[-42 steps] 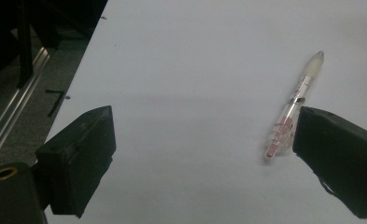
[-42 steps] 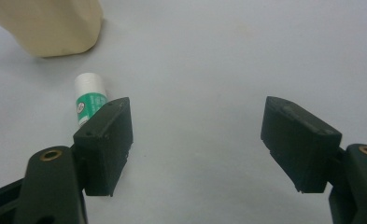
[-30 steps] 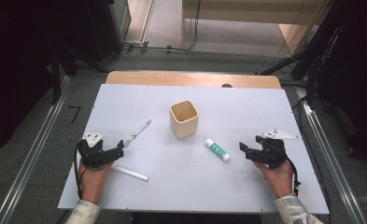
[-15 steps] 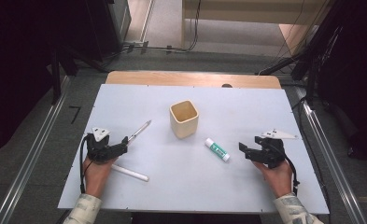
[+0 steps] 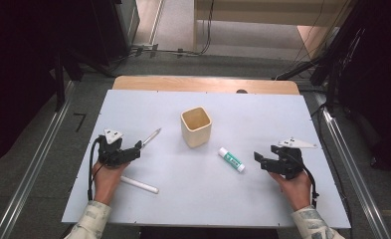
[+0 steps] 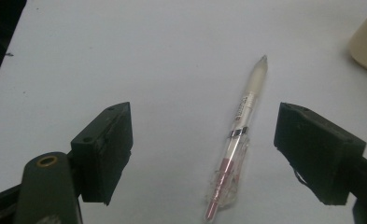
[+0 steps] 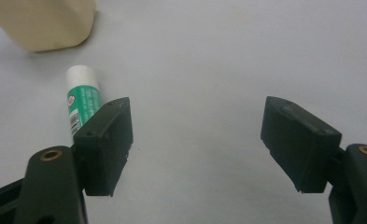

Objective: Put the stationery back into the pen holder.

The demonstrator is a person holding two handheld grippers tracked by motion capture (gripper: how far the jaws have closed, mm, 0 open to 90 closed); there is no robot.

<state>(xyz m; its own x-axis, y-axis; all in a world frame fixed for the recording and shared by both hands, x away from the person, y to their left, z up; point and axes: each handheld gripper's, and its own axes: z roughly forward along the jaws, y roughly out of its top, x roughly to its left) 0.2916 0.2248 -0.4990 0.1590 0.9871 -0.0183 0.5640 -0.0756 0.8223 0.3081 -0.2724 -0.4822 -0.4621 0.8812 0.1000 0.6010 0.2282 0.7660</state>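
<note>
At the lower left of the high view, the left gripper [image 5: 133, 149] sits with its fingers spread wide around the rear end of a clear pen [image 6: 237, 140] lying on the white table [image 5: 262, 209]; the pen's barrel print is too small to read. At the lower right, the right gripper [image 5: 260, 160] is wide too, beside a green-labelled glue stick [image 7: 82, 107], its lettering blurred. A beige cup [image 5: 196, 127] stands at centre.

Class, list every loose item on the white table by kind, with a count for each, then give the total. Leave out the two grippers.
Pen: 1
White stick: 1
Glue stick: 1
Beige cup: 1
Total: 4
</note>
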